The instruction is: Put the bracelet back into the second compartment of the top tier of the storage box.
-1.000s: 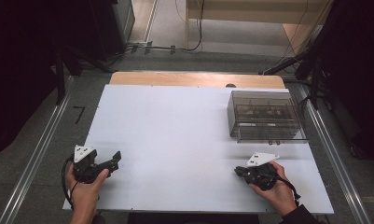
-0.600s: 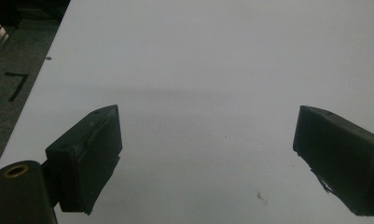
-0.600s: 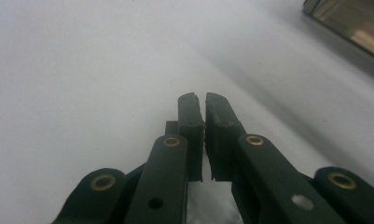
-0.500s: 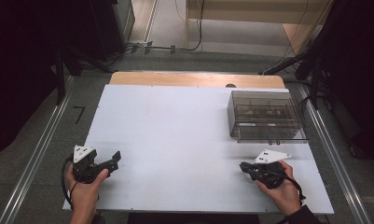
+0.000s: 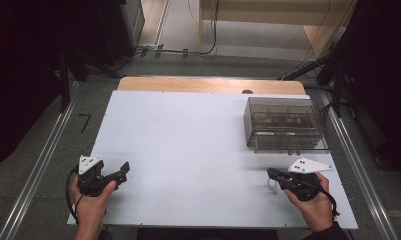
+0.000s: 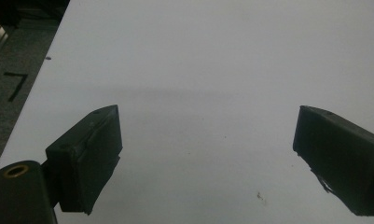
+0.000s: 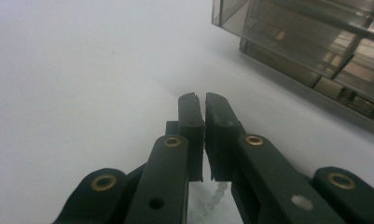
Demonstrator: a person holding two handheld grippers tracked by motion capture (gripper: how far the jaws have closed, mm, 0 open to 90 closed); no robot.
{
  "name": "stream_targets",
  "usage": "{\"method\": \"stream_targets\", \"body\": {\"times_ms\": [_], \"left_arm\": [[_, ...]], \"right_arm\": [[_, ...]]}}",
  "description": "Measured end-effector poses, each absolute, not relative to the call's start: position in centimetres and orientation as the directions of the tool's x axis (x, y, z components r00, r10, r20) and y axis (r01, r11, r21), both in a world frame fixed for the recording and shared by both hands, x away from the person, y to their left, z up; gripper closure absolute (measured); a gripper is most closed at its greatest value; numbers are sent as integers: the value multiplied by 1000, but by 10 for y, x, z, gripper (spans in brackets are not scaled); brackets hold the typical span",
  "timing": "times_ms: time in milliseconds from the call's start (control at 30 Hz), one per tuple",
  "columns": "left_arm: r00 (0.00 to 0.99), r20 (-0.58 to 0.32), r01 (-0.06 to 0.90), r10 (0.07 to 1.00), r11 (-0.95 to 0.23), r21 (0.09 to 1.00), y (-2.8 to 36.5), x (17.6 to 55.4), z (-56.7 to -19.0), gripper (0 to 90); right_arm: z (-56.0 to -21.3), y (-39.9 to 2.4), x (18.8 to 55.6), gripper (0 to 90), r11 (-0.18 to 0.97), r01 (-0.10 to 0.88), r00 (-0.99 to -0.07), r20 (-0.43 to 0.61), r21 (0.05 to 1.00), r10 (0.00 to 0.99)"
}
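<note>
Overall, table: a white tabletop (image 5: 198,150) with a wooden strip along its far edge, seen from the high view.
Left gripper: the left gripper (image 5: 122,169) sits near the table's near-left corner, held in the person's left hand (image 5: 90,200), pointing toward the table's middle.
Left jaws: wide apart in the left gripper view (image 6: 205,154), with bare white tabletop between them and nothing held.
Right gripper: the right gripper (image 5: 271,173) sits near the near-right edge, held in the person's right hand (image 5: 313,202), pointing left across the table.
Right jaws: closed against each other in the right gripper view (image 7: 204,119), with just a hairline seam between the pads; nothing is clamped that I can see.
Small object: something small, pale and wiry (image 5: 271,185) lies on the table just under the right gripper's tip; a beaded or chain-like bit (image 7: 208,198) shows below the jaws in the right gripper view. What it is cannot be told.
Box: a smoky transparent plastic box (image 5: 283,125) with inner dividers stands on the far-right part of the table, beyond the right gripper and apart from it; it appears at the upper right (image 7: 310,42) of the right gripper view.
Box contents: too blurred to tell.
</note>
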State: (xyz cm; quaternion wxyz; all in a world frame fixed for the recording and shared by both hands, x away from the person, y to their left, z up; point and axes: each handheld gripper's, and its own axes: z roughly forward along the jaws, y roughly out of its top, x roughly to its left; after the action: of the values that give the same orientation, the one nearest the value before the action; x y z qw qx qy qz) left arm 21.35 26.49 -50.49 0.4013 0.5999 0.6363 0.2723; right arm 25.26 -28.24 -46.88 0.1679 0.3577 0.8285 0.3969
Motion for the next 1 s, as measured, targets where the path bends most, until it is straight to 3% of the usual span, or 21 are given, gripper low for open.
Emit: {"method": "stream_targets", "body": {"times_ms": [1000], "left_arm": [[44,-183,550,982,129,825,264,214,-506,87]], "right_arm": [[-436,-308,252,842,299,404,-625,22,865,781]]}}
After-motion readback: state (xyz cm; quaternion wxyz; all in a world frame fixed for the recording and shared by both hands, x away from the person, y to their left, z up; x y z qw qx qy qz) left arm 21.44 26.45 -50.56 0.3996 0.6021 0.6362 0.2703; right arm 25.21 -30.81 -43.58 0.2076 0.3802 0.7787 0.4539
